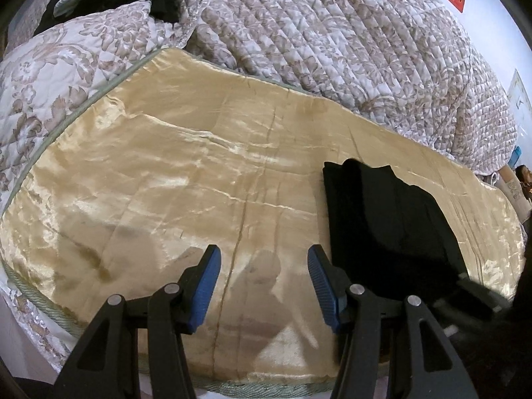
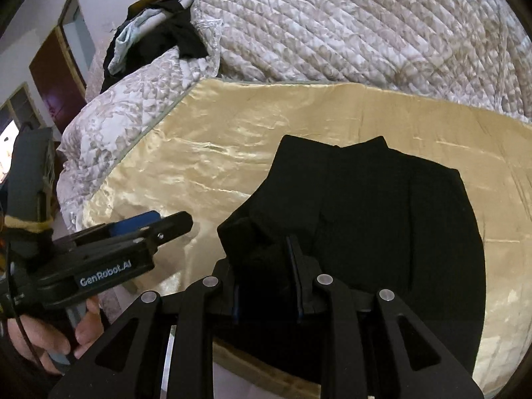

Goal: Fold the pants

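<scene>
We see one quilted floral bedspread (image 1: 349,33) filling the upper part of both views, and one golden satin blanket (image 1: 166,173) spread flat across the middle as our work surface. On it lie the black pants (image 2: 382,226), a single pair, already doubled into a compact stack that takes up the centre and lower right of the right wrist view and the right side of the left wrist view. A second heap of dark and pale clothes (image 2: 159,43) sits apart at the upper left. We count two grippers. The right gripper (image 2: 267,282), at the bottom centre of its view, has its jaws closed down on a bunched near-left corner of the pants. The left gripper (image 1: 264,286) hovers over bare satin with its jaws spread wide and nothing between them. We judge the folding to be well along: next we would carry the pinched corner across the stack, with the free gripper steadying the other edge.
</scene>
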A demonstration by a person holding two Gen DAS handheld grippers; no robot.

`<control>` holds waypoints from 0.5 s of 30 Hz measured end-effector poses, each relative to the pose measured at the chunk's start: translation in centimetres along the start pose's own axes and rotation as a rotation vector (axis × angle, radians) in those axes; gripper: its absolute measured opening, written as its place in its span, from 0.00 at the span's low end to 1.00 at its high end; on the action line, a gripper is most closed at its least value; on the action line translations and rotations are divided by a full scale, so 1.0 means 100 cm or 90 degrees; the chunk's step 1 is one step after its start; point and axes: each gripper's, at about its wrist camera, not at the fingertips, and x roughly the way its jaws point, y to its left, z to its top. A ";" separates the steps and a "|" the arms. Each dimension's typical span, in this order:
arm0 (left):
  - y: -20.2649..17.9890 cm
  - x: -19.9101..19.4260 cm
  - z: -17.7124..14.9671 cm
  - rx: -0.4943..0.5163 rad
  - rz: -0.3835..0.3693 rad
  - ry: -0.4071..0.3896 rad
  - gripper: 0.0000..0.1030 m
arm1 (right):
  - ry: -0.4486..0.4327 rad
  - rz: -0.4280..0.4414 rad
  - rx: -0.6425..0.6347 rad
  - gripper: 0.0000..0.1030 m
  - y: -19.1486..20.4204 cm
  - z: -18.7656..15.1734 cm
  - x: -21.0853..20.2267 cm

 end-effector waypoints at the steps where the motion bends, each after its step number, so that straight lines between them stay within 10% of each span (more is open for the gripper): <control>1: -0.001 0.000 0.000 0.001 -0.001 0.000 0.56 | 0.010 -0.005 -0.008 0.22 0.001 -0.004 0.006; 15: 0.002 0.003 0.001 -0.003 0.008 -0.003 0.56 | -0.045 0.104 -0.049 0.46 0.011 -0.009 -0.021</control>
